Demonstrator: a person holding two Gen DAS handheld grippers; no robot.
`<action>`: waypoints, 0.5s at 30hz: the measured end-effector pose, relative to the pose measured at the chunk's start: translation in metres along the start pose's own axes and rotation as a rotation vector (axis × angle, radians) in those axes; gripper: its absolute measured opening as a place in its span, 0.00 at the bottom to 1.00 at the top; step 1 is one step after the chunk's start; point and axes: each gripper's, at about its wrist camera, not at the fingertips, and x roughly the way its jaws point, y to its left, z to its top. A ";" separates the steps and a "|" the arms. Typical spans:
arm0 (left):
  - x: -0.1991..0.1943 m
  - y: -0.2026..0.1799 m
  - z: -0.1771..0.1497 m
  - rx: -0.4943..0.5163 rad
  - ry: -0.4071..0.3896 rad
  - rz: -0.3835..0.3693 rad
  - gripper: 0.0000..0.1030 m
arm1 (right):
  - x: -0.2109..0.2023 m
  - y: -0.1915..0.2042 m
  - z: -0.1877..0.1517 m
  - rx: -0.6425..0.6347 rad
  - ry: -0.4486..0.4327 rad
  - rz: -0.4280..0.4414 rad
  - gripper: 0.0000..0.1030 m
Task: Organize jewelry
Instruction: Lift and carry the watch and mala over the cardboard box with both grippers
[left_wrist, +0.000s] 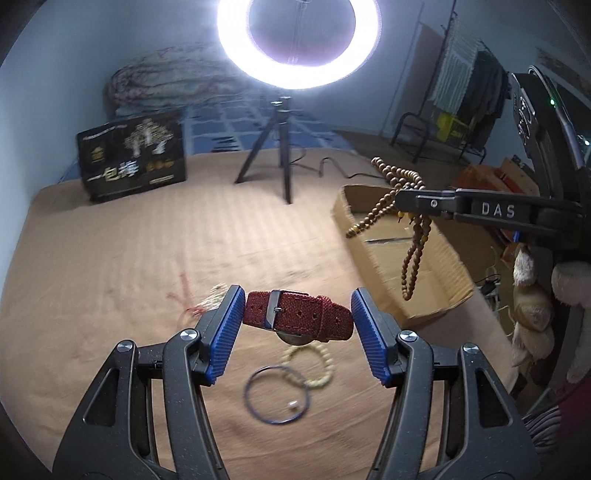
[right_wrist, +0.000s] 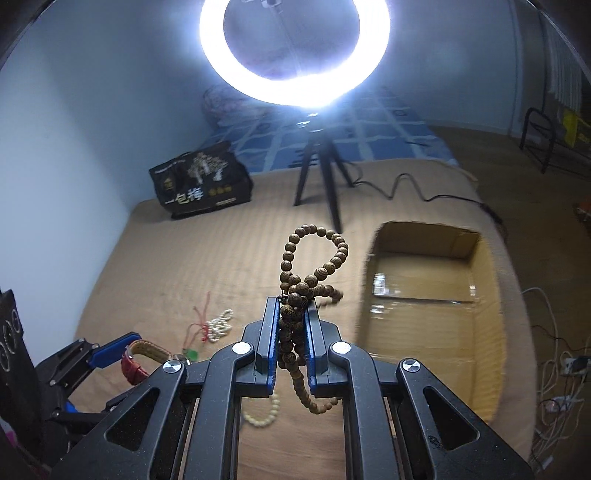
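1. Left wrist view showed the left gripper (left_wrist: 297, 314) pinching a red watch (left_wrist: 297, 309) by its strap, one blue pad on each end, the watch raised above the tan bedcover (left_wrist: 129, 258).
2. Below the watch, on the bedcover, lay a dark bangle (left_wrist: 277, 393) and a pale bead bracelet (left_wrist: 314, 367), overlapping at their edges.
3. Left of the watch, a white bead string with a red cord (left_wrist: 207, 301) lay on the bedcover.
4. Right wrist view showed the right gripper (right_wrist: 292, 312) pressed together on a brown bead strand (right_wrist: 314, 258), one loop standing above the pads and the rest hanging below.
5. Right of the strand sat an open cardboard box (right_wrist: 491, 332), its inside bare apart from tape.
6. From the left wrist, the strand dangled over the box's near wall.
7. Beyond the box stood a ring light (right_wrist: 295, 51) on a tripod (right_wrist: 325, 177), with a black bag (right_wrist: 201, 181) to its left.
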 end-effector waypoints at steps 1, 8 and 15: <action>0.002 -0.008 0.002 0.010 -0.002 -0.010 0.60 | -0.003 -0.005 0.000 0.005 -0.001 -0.008 0.10; 0.021 -0.048 0.009 0.063 0.000 -0.053 0.60 | -0.021 -0.044 -0.001 0.043 -0.017 -0.071 0.10; 0.043 -0.075 0.016 0.104 0.011 -0.068 0.60 | -0.024 -0.077 -0.005 0.075 -0.003 -0.125 0.10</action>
